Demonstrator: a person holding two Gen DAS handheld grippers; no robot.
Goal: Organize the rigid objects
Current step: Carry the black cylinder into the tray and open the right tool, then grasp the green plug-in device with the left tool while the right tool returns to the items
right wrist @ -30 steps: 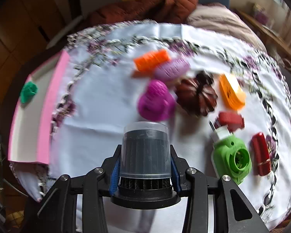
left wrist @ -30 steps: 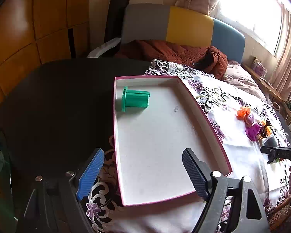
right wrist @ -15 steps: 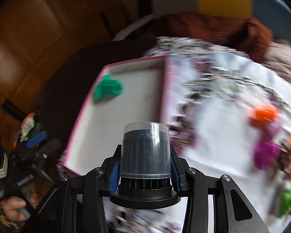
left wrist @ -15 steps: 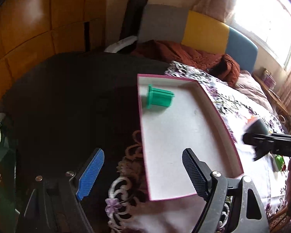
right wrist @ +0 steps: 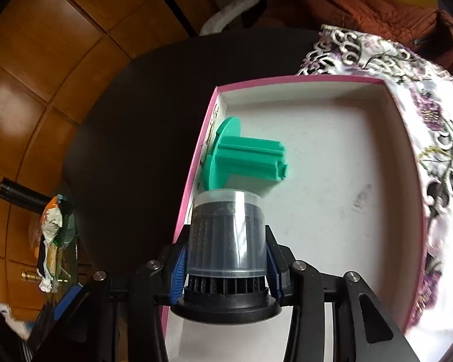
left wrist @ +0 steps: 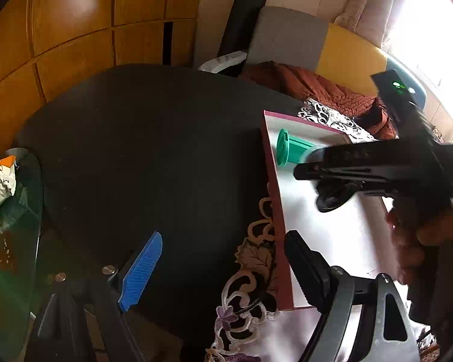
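Spool (right wrist: pixel 244 158) lies in tray (right wrist: pixel 407 157) near left wall; capped cylinder (right wrist: pixel 225 235) just before it, over tray.

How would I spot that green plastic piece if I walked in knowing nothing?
Find the shallow white box with the pink rim on the dark table. Near the box's left wall lies the green plastic spool, on its side: a round flat disc with a ribbed stem. The only neighbour is a black ribbed cylinder under a clear cap, clamped in the right gripper.

Left wrist view oblique, farther; right close above; both share tray (left wrist: pixel 273 181) (right wrist: pixel 317 79)
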